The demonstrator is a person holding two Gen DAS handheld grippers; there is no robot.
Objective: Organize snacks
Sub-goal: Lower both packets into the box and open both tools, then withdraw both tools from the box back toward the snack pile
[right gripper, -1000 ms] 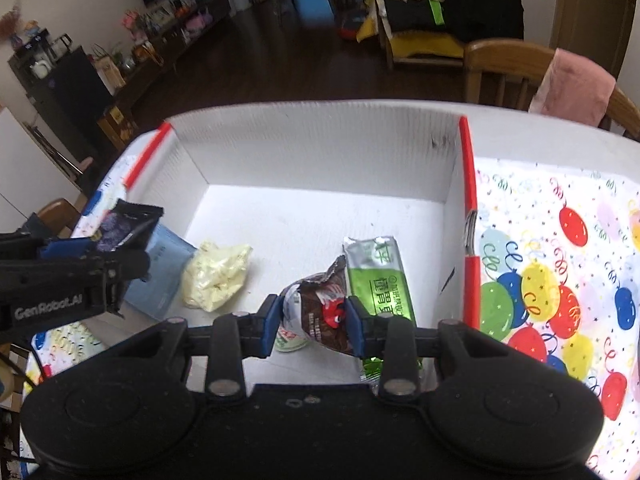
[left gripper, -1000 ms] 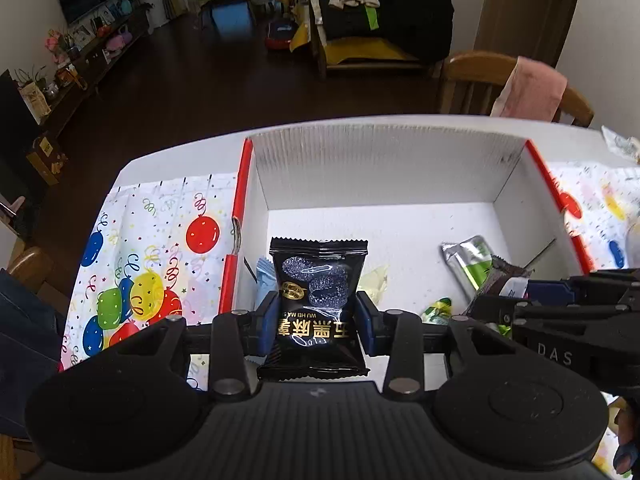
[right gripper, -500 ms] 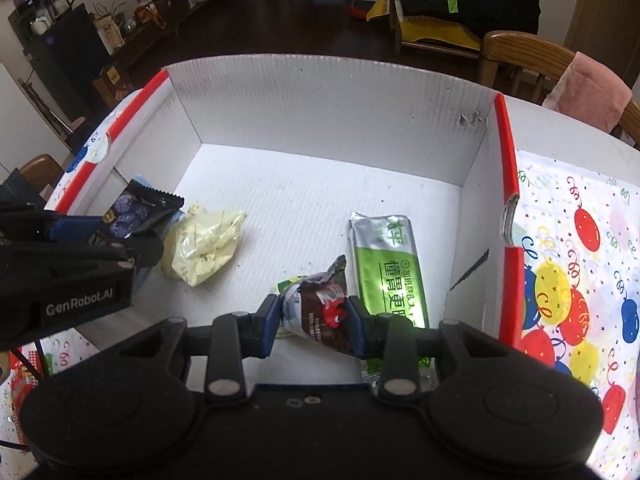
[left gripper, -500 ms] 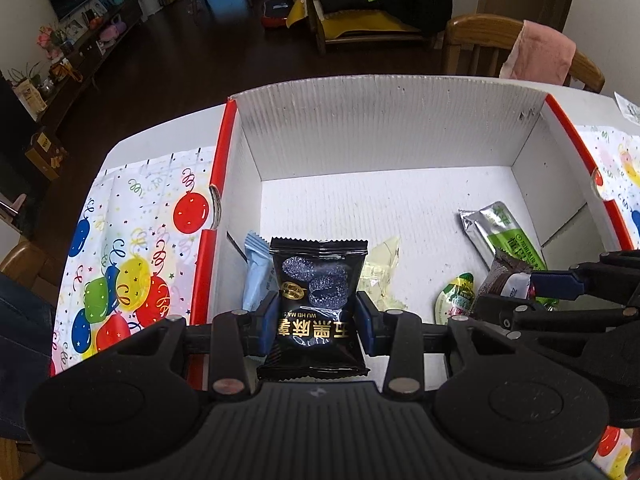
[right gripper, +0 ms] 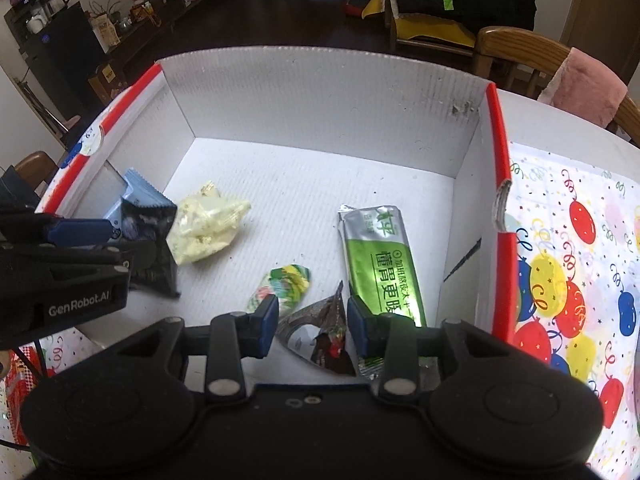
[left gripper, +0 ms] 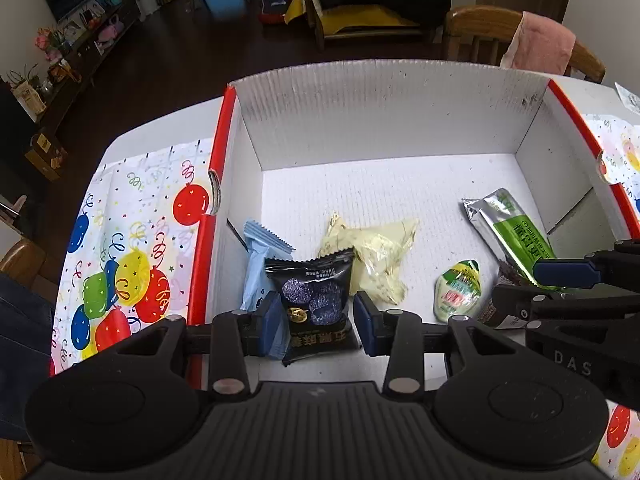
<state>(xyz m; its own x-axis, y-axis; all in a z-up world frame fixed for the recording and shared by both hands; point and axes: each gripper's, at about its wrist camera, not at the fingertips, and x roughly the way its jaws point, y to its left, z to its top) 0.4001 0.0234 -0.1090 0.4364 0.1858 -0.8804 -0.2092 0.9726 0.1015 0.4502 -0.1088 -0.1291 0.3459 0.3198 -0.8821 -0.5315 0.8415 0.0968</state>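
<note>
Two snacks going into the box

Our left gripper point(left gripper: 316, 316) pinches the black packet point(left gripper: 314, 300) at lower centre; our right gripper's point(right gripper: 312, 326) jaws have just been opening around the brown wrapper point(right gripper: 324, 336). Four snacks already lie in the box point(left gripper: 384, 120).

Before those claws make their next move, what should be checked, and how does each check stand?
1. Black snack packet inside the white box: ok.
2. Left claw has let go of it: not ok, the pads touch both edges.
3. Packet resting on the box floor: cannot tell.
4. Right claw has released the brown wrapper: ok, its jaws have just been opening and the wrapper lies loose between them.
5. Claws clear of each other: ok.
</note>
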